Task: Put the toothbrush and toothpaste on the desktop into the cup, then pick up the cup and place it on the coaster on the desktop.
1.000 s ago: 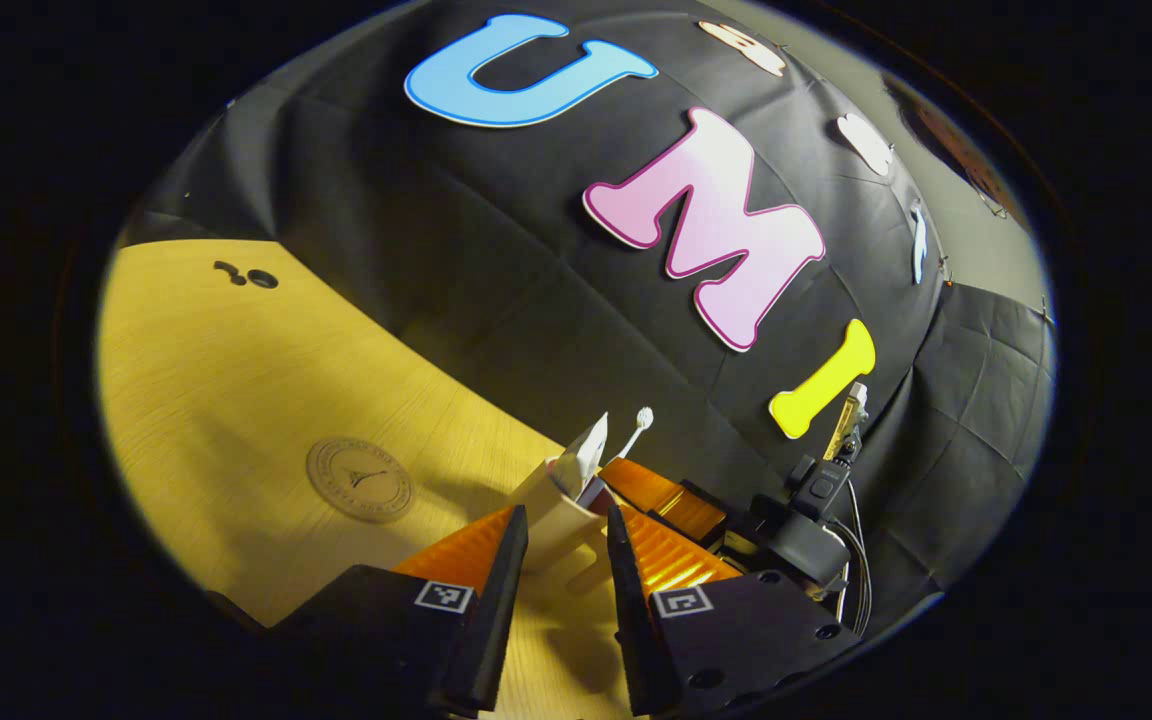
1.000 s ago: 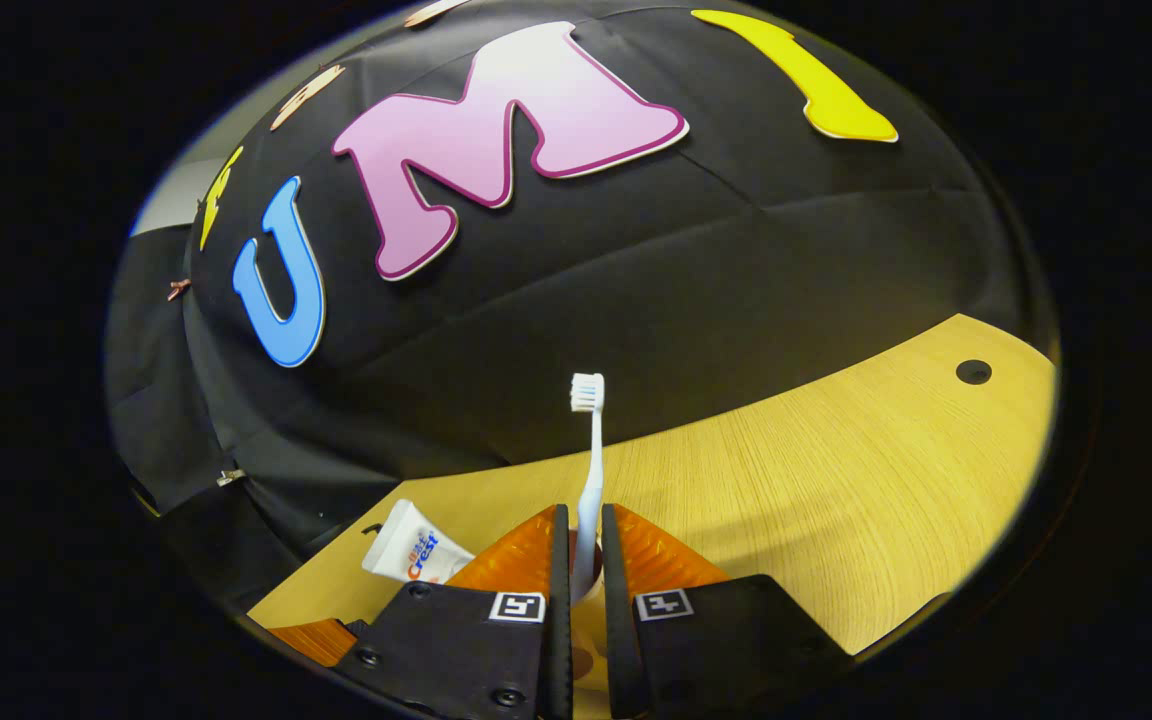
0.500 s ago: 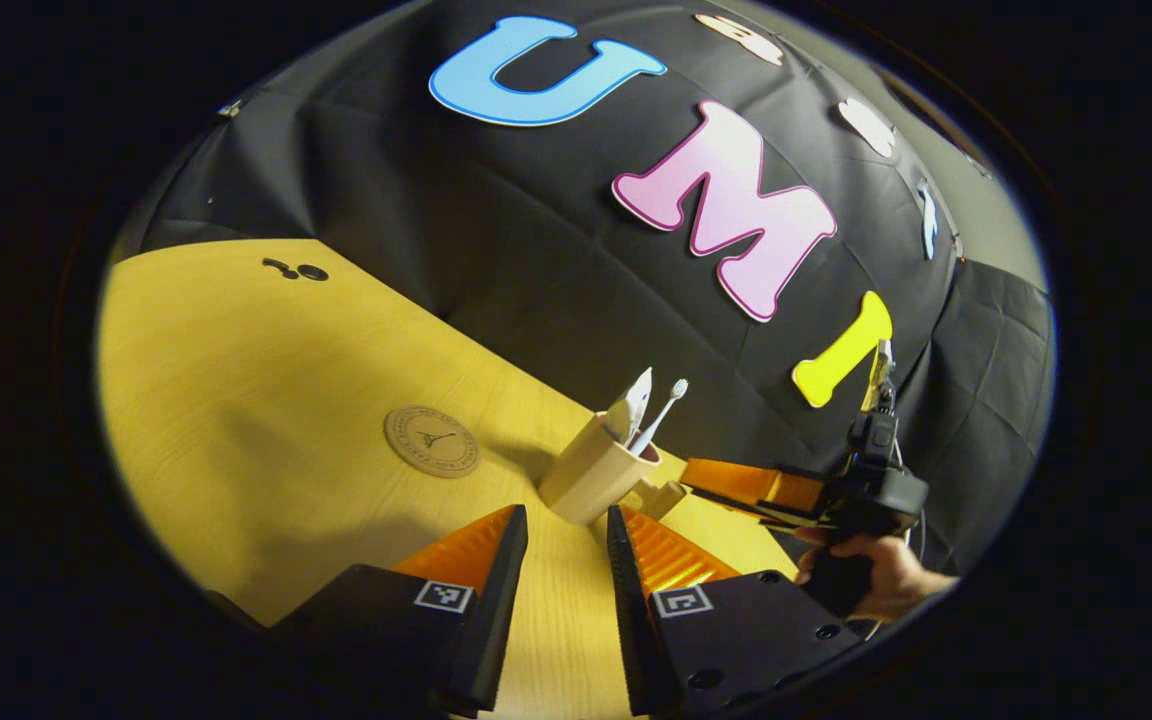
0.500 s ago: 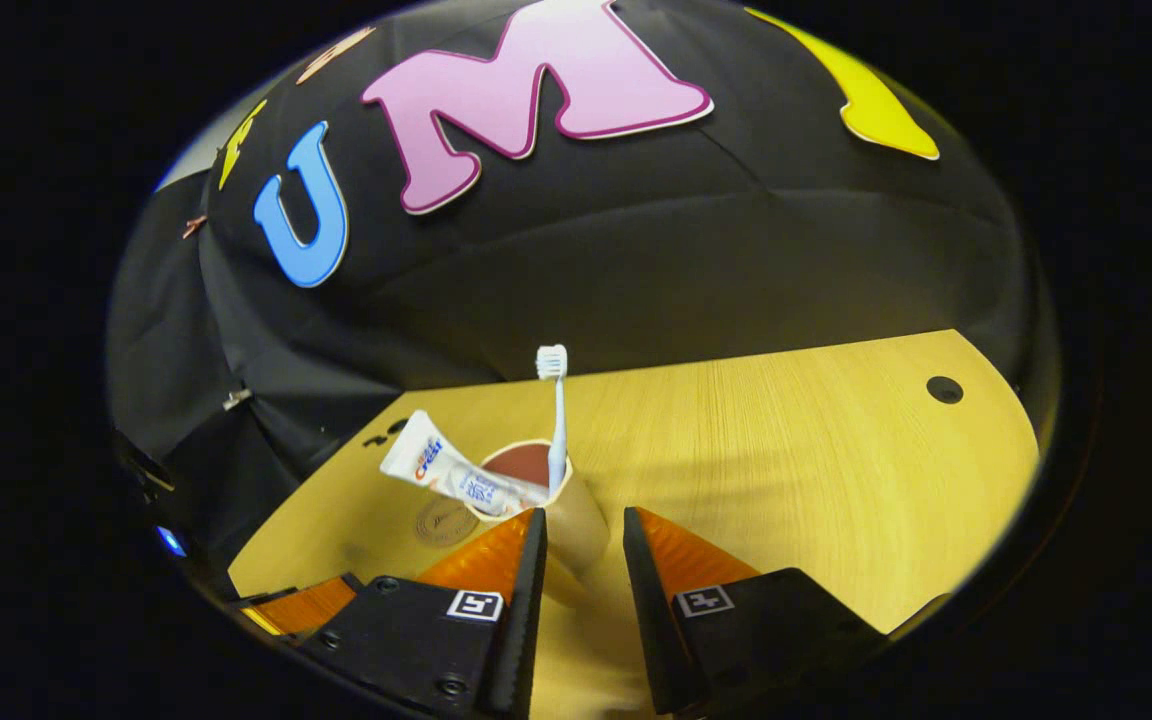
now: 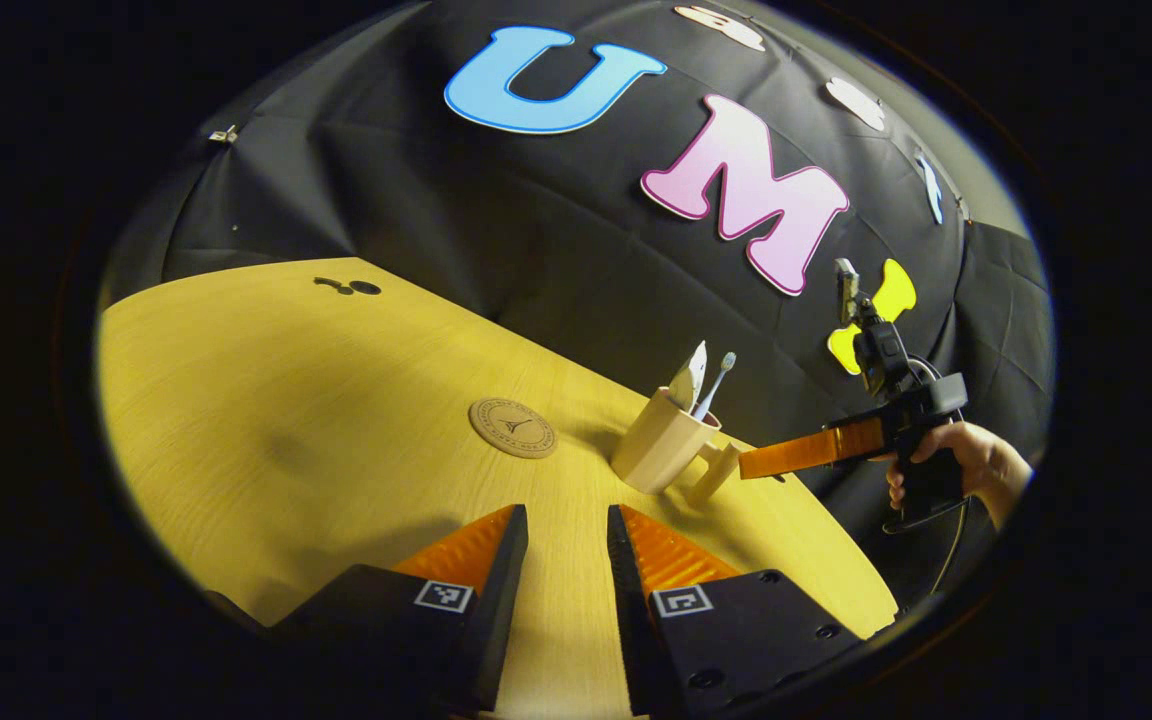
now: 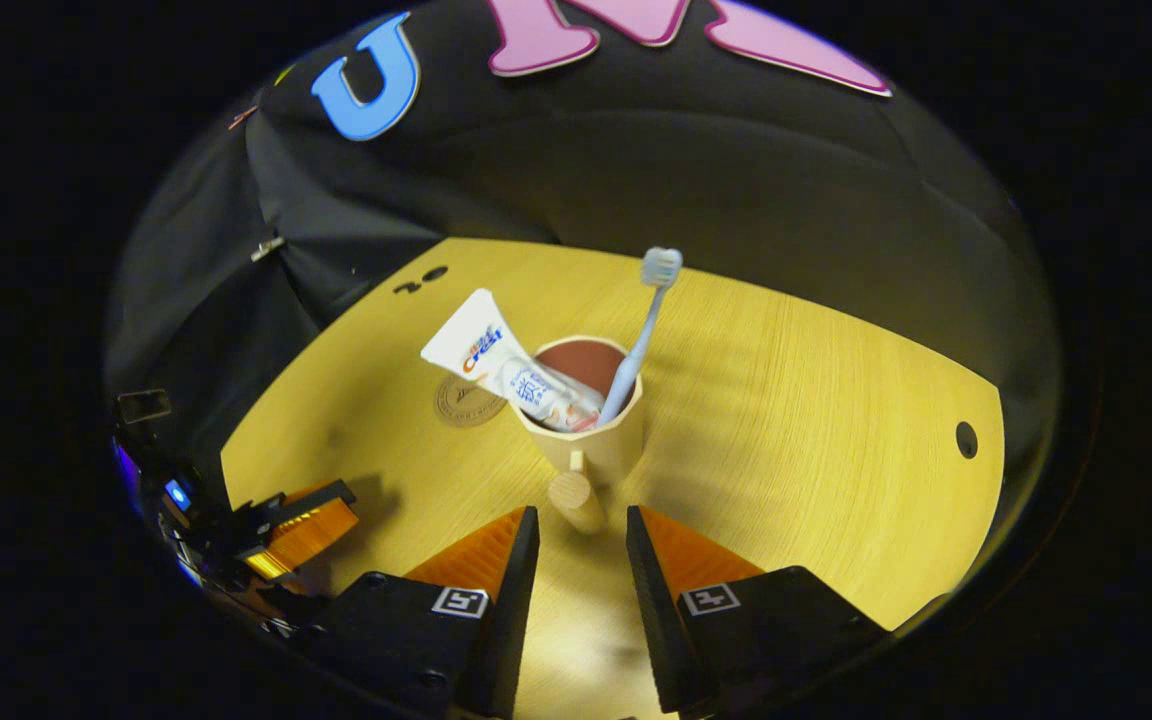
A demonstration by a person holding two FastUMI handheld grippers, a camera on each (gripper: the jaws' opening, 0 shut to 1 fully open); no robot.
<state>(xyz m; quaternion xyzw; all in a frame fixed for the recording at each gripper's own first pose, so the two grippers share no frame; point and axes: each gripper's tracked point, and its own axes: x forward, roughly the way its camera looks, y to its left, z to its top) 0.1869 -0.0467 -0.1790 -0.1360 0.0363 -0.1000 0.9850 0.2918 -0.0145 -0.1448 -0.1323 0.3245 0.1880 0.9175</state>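
Now, in the left gripper view, the left gripper (image 5: 566,560) sits farther back from the cup (image 5: 660,450) than a second ago, jaws partly open and empty. One cup stands beside one coaster (image 5: 512,428), not on it. The right gripper (image 5: 786,455) hovers near the handle.

In the right gripper view, its jaws have let go of the toothbrush (image 6: 638,335) and stand parted, empty. One toothbrush and one toothpaste (image 6: 511,368) rest in the cup: filling looks done, moving remains.
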